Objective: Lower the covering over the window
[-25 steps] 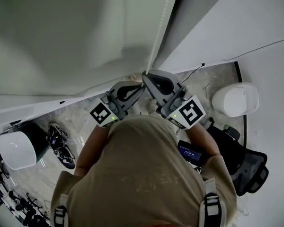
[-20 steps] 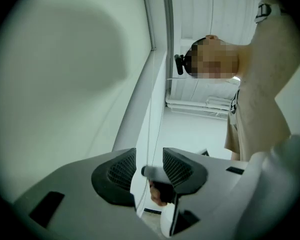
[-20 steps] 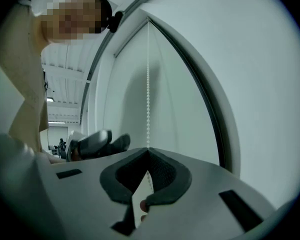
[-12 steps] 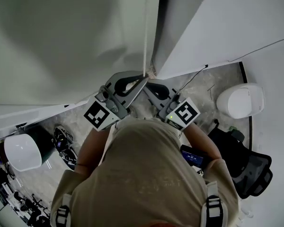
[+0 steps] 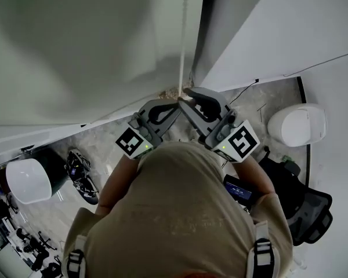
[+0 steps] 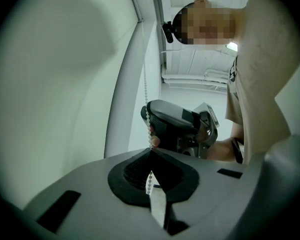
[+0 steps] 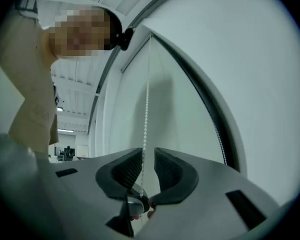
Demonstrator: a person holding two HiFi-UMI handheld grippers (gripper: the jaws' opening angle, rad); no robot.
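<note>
A white bead chain (image 5: 183,33) hangs down in front of the pale roller blind (image 5: 75,39), beside the window frame. My left gripper (image 5: 175,103) is shut on the chain, and beads (image 6: 149,180) run down between its closed pads in the left gripper view. My right gripper (image 5: 187,92) meets it at the same spot from the right. Its jaws have just been opening. The chain (image 7: 144,124) hangs loose in the gap between its ribbed pads (image 7: 127,170), touching neither.
A white wall (image 5: 290,28) rises close on the right. On the floor below stand a white round bin (image 5: 296,123), a black office chair (image 5: 304,207), another white bin (image 5: 26,181) and a small dark machine (image 5: 81,172). A cable (image 5: 240,88) trails along the floor.
The right gripper has come up from below the left one to the chain at the same height, and its jaws have parted. The left gripper stays shut on the chain.
</note>
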